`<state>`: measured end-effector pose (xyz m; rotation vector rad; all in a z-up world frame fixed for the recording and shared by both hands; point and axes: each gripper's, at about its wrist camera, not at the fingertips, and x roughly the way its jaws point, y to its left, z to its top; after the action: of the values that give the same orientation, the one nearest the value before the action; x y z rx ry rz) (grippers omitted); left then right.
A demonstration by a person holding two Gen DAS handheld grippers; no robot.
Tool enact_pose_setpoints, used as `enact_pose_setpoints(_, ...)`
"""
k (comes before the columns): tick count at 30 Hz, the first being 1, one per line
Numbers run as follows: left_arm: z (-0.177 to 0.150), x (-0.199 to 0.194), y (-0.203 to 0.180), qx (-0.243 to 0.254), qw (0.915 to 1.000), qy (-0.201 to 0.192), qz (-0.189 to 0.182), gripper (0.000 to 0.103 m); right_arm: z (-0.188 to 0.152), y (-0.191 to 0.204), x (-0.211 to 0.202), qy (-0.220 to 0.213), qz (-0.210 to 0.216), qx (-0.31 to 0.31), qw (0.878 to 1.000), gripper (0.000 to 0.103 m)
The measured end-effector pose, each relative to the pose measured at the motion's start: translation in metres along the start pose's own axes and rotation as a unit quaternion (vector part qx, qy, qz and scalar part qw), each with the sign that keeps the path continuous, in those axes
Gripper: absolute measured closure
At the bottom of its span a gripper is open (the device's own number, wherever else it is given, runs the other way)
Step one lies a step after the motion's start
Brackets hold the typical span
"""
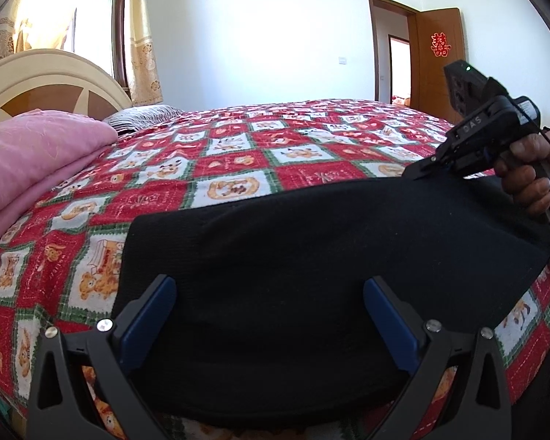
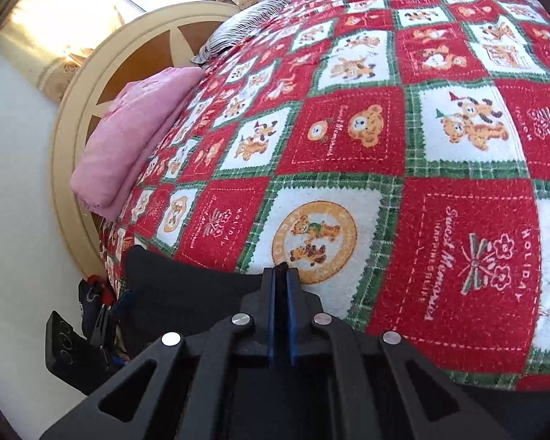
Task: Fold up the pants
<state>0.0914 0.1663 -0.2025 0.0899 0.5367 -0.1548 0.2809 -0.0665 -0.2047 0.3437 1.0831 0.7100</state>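
Observation:
The black pants (image 1: 311, 249) lie spread on the near part of the bed, over a red, white and green patchwork quilt (image 1: 238, 154). My left gripper (image 1: 271, 315) stands wide open over their near edge, its blue pads (image 1: 154, 322) on either side of the cloth and not pressing it. At the pants' far right corner my right gripper (image 1: 418, 170), held by a hand (image 1: 524, 176), is shut on the fabric edge. In the right wrist view the right gripper (image 2: 282, 275) shows its pads together with a bit of black cloth at the tips. The pants (image 2: 187, 293) stretch left toward the left gripper (image 2: 106, 326).
A folded pink blanket (image 1: 36, 154) and a striped pillow (image 1: 143, 115) rest by the cream headboard (image 1: 44, 77) at the left. Beyond the pants the quilt runs far back to the wall. An open brown door (image 1: 440, 58) stands at the back right, and a curtained window (image 1: 99, 18) at the left.

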Motion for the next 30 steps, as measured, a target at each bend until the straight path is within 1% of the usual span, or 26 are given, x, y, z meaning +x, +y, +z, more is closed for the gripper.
enact_pose_setpoints(1,0.001,-0.001,0.0,-0.003,1.0,0.003,0.001,0.0,0.0,0.003,-0.005,-0.003,-0.005,-0.008,1.0,0.095)
enact_pose_setpoints(2,0.003,-0.004,0.001,-0.007,1.0,0.005,0.002,0.0,0.0,0.006,-0.01,-0.009,-0.02,-0.018,1.0,0.092)
enact_pose_setpoints(3,0.004,-0.005,0.001,-0.011,0.9999,0.005,0.003,0.0,-0.001,0.009,-0.018,-0.018,-0.037,-0.028,0.999,0.084)
enact_pose_setpoints(4,0.006,-0.008,0.003,-0.018,0.9998,0.002,0.005,0.0,-0.003,0.011,-0.026,-0.025,-0.046,-0.037,0.998,0.072)
enact_pose_setpoints(5,0.008,-0.01,0.006,-0.023,0.9997,-0.002,0.006,0.0,-0.006,0.014,-0.035,-0.032,-0.049,-0.046,0.997,0.067)
enact_pose_setpoints(6,0.01,-0.011,0.008,-0.027,0.9996,-0.005,0.008,0.0,-0.011,0.016,-0.043,-0.038,-0.053,-0.055,0.996,0.065)
enact_pose_setpoints(8,0.011,-0.011,0.013,-0.033,0.9993,-0.006,0.015,0.0,-0.025,0.025,-0.061,-0.051,-0.062,-0.085,0.993,0.064)
enact_pose_setpoints(10,0.008,-0.005,0.018,-0.04,0.9989,0.009,0.021,0.0,-0.042,0.036,-0.068,-0.049,-0.057,-0.115,0.99,0.064)
enact_pose_setpoints(12,0.004,0.0,0.022,-0.047,0.9982,0.022,0.03,0.0,-0.06,0.045,-0.064,-0.029,-0.047,-0.142,0.988,0.064)
enact_pose_setpoints(14,0.004,0.0,0.02,-0.039,0.9984,0.022,0.034,0.0,-0.073,0.046,-0.053,-0.007,-0.043,-0.155,0.987,0.064)
enact_pose_setpoints(15,0.004,0.001,0.02,-0.035,0.9983,0.026,0.037,0.0,-0.078,0.044,-0.045,0.003,-0.055,-0.159,0.986,0.064)
enact_pose_setpoints(16,0.005,0.001,0.02,-0.035,0.9983,0.029,0.038,0.0,-0.084,0.038,-0.037,0.015,-0.078,-0.16,0.984,0.064)
enact_pose_setpoints(18,0.004,0.001,0.021,-0.038,0.9981,0.03,0.037,0.0,-0.089,0.034,-0.038,0.001,-0.071,-0.165,0.984,0.064)
enact_pose_setpoints(20,0.005,0.001,0.021,-0.036,0.998,0.034,0.04,0.0,-0.09,0.035,-0.044,0.003,-0.082,-0.159,0.984,0.064)
enact_pose_setpoints(22,0.005,0.002,0.021,-0.037,0.9977,0.038,0.043,0.0,-0.096,0.043,-0.057,-0.015,-0.108,-0.176,0.978,0.064)
enact_pose_setpoints(24,0.005,0.002,0.02,-0.036,0.9976,0.04,0.045,0.0,-0.105,0.054,-0.065,-0.016,-0.103,-0.198,0.975,0.064)
enact_pose_setpoints(27,0.005,0.003,0.021,-0.037,0.9975,0.042,0.044,0.0,-0.125,0.066,-0.062,0.008,-0.088,-0.229,0.969,0.062)
enact_pose_setpoints(28,0.005,0.003,0.022,-0.038,0.9975,0.042,0.043,0.0,-0.132,0.067,-0.059,0.015,-0.09,-0.236,0.967,0.06)
enact_pose_setpoints(30,0.005,0.004,0.022,-0.037,0.9976,0.041,0.043,0.0,-0.144,0.062,-0.042,0.037,-0.112,-0.245,0.962,0.06)
